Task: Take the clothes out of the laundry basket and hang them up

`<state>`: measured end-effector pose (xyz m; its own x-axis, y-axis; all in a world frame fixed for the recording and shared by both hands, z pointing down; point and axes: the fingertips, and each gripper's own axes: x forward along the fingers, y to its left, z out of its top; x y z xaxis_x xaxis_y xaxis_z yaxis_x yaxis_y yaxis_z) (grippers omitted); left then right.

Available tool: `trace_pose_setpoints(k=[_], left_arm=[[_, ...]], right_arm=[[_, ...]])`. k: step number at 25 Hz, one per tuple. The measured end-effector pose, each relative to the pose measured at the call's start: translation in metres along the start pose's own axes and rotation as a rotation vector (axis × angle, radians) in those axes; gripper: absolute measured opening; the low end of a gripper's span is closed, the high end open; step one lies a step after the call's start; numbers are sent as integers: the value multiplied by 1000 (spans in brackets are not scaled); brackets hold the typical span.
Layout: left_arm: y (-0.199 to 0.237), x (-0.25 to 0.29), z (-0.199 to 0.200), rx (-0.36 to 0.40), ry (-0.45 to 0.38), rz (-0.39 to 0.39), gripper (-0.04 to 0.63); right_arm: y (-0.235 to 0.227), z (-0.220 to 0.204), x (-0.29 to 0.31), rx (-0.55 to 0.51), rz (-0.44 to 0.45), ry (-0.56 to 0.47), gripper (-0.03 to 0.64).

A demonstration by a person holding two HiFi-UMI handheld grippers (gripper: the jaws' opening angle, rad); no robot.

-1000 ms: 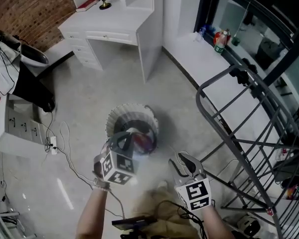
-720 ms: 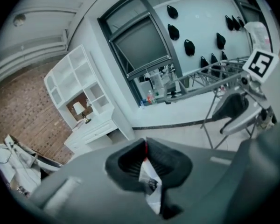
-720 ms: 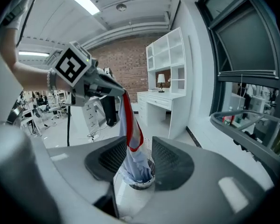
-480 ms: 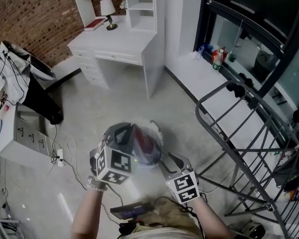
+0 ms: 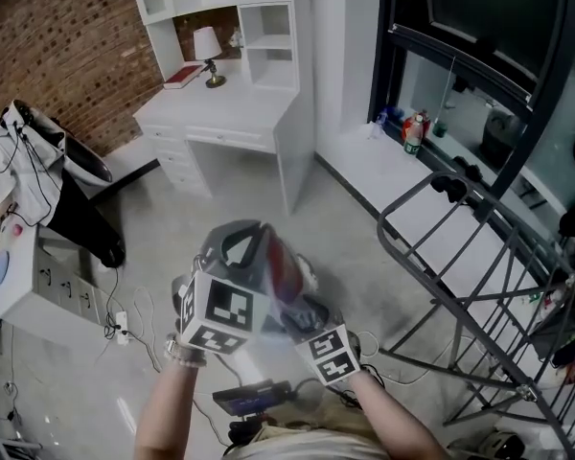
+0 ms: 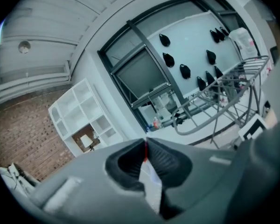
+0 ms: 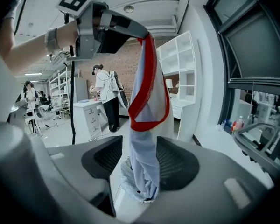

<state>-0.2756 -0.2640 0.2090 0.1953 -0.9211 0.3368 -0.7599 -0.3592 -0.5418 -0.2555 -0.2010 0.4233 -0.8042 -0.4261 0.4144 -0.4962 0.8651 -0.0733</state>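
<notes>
Grey floor point(image 5: 364, 209) and the laundry basket point(image 7: 123, 176) lie below me, while my left gripper point(image 6: 145, 143) clenches a white garment point(image 7: 142, 139) by its red edge, the cloth hanging loose between the opening jaws of my right gripper point(image 7: 139, 164).

Brick wall point(image 5: 57, 56), white desk point(image 5: 232, 113), pale floor point(image 5: 350, 228), dark-framed window point(image 5: 479, 17)
</notes>
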Motion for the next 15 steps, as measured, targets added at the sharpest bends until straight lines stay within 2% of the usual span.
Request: trace_pose_setpoints(k=[4, 6, 8, 11, 15], left_arm=[[3, -4, 4, -1, -22, -18, 11], [6, -7, 4, -9, -37, -32, 11], [9, -9, 3, -12, -48, -38, 11], [15, -10, -6, -1, -47, -41, 12], [23, -9, -26, 4, -46, -60, 12]], right_arm=[[-4, 5, 11, -1, -25, -6, 201], [-9, 9, 11, 8, -57, -17, 129], [-15, 11, 9, 22, -88, -29, 15], [-27, 11, -1, 46, -143, -34, 11], [-57, 11, -29, 79, -297, -33, 11]])
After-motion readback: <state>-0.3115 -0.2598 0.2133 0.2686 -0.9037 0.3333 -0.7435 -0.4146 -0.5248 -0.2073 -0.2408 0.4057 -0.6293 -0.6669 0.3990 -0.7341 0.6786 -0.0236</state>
